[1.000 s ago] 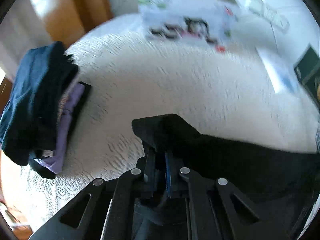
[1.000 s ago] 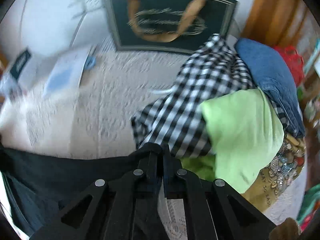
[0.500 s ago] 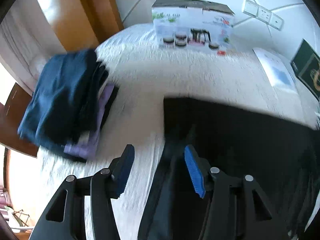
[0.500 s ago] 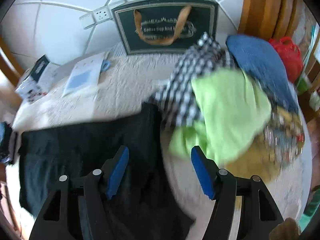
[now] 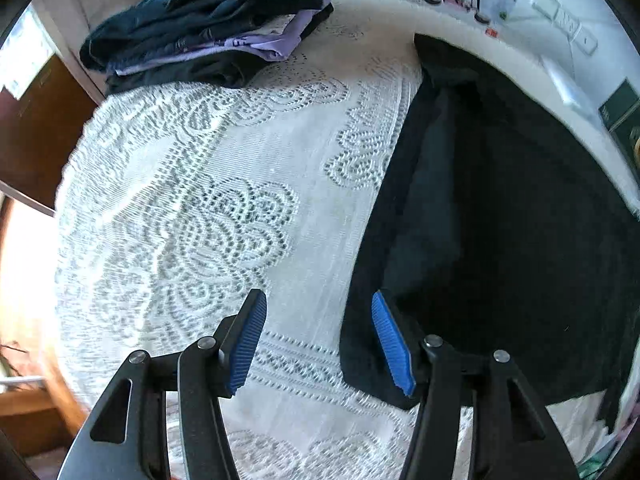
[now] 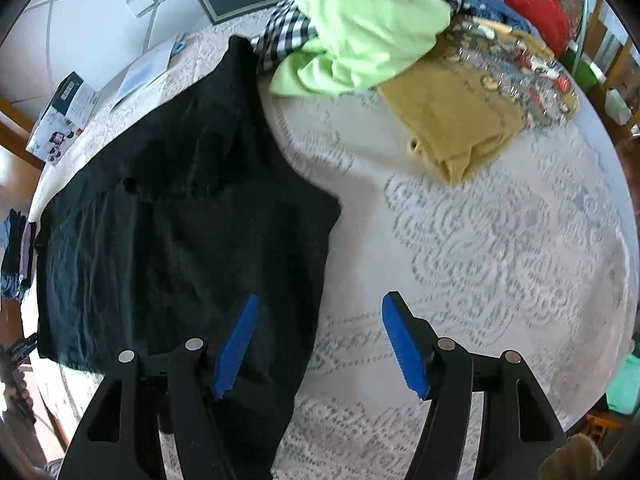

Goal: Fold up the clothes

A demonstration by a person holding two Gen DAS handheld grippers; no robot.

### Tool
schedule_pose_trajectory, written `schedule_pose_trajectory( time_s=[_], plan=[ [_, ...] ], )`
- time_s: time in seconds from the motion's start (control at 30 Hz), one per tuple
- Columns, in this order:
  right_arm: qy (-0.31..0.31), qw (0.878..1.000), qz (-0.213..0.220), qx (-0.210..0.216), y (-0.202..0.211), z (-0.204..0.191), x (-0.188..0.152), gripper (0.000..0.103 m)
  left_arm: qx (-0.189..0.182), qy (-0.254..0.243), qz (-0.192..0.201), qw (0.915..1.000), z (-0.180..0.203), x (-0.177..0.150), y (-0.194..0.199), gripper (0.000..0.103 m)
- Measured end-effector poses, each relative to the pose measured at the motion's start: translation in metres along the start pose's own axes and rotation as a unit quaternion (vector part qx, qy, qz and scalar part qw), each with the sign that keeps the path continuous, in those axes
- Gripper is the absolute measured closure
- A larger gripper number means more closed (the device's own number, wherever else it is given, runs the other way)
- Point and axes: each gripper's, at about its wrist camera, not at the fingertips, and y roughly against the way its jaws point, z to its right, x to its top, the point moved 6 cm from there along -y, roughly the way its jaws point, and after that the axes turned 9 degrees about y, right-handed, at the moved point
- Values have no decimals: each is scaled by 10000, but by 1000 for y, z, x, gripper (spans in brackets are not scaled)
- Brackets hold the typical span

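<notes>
Black soft cotton garment (image 6: 180, 216) lies limp and light on the white lace-covered tabletop (image 5: 208, 216). Both my tools, left tool (image 5: 318, 344) and right tool (image 6: 320, 346), stand apart, empty. I'd pinch the hem corners at 6 o'clock.

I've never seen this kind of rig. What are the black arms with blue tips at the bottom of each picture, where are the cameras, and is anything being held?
Each picture comes from a fisheye camera on a handheld two-finger gripper, looking along its fingers; a person holds one in each hand. The left gripper and right gripper are both open and hold nothing. Their blue pads hang over the side edges of a black garment spread flat on a white lace tablecloth. In the left view a folded stack lies at the far left. In the right view an unfolded pile waits, with a mustard garment in front.
</notes>
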Motion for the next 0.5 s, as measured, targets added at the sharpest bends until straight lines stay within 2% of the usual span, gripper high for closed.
schedule_pose_trajectory(
  time_s=[0.1, 0.17, 0.23, 0.27, 0.33, 0.43, 0.5],
  plan=[
    [58, 9999, -56, 93, -4, -7, -7, 39, -299, 37, -53, 9995, 9, -1, -8, 47],
    [104, 9998, -100, 106, -7, -12, -12, 39, -164, -249, -12, 9996, 23, -5, -12, 44],
    [137, 9997, -132, 151, -10, -17, -17, 39, 5, -592, 72, 9982, 37, -10, -12, 47],
    [160, 9996, -147, 157, -11, -19, -19, 38, 89, -746, 120, 9971, 43, -13, -11, 69],
    [223, 9995, -186, 99, -12, -21, -24, 39, 209, -973, 204, 9948, 53, -19, -5, 97],
    [261, 9995, -175, -13, -9, -19, -31, 39, 931, -890, 594, 9899, 36, -14, 13, 95],
    [196, 9997, -159, -33, -6, -14, -35, 39, 1074, -538, 667, 9905, 14, -10, 27, 93]
  ],
)
